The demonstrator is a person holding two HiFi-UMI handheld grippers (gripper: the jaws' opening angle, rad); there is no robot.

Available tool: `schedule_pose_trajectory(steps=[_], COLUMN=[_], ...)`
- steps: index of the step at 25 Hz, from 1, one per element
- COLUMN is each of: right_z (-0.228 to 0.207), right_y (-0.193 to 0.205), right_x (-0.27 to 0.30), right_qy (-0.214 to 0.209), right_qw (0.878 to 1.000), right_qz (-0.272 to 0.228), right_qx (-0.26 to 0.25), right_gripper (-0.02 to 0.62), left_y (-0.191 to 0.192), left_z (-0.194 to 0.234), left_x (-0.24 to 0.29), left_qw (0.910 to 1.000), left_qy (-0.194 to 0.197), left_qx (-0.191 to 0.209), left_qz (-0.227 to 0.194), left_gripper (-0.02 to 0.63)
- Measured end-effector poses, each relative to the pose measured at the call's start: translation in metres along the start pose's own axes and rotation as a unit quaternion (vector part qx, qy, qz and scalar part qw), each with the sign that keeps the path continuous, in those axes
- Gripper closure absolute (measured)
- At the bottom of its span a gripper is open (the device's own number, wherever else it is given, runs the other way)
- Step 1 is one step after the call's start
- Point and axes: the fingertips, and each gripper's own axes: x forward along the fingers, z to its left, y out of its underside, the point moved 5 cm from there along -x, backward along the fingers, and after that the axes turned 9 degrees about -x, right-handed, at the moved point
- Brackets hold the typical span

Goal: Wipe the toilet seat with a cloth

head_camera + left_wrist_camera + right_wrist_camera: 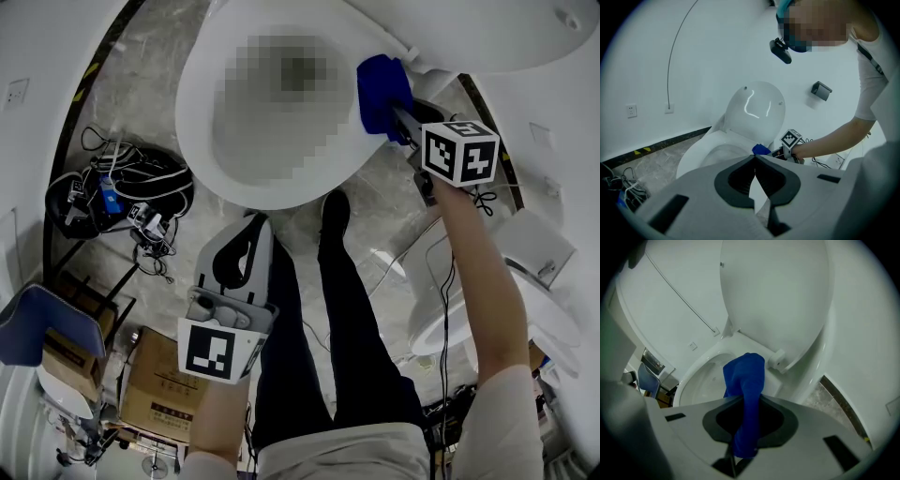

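Note:
The white toilet seat is down, with its lid raised against the wall. My right gripper is shut on a blue cloth, which rests on the seat's right rear rim near the hinge. In the right gripper view the blue cloth hangs folded between the jaws of the right gripper, just above the seat. My left gripper is shut and holds nothing. It hovers over the person's legs in front of the bowl, apart from the seat.
A tangle of cables and devices lies on the marble floor at left. A cardboard box and a blue chair stand at lower left. White toilet parts and cords sit at right. The person's dark trouser legs stand before the bowl.

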Motion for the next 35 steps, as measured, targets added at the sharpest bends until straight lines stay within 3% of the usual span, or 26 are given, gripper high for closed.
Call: schedule_pose_trajectory(steps=[35], right_z=[-0.001], right_y=[-0.064], right_x=[0.031], right_qy=[0.020], right_qw=[1.000], right_qz=[-0.005], right_qx=[-0.007], right_gripper=[0.540], left_y=[-0.003], left_z=[0.025], left_x=[0.002], left_qw=[0.9999], left_qy=[-0.004], left_qx=[-0.015], left_qz=[0.001], left_gripper=[0.598])
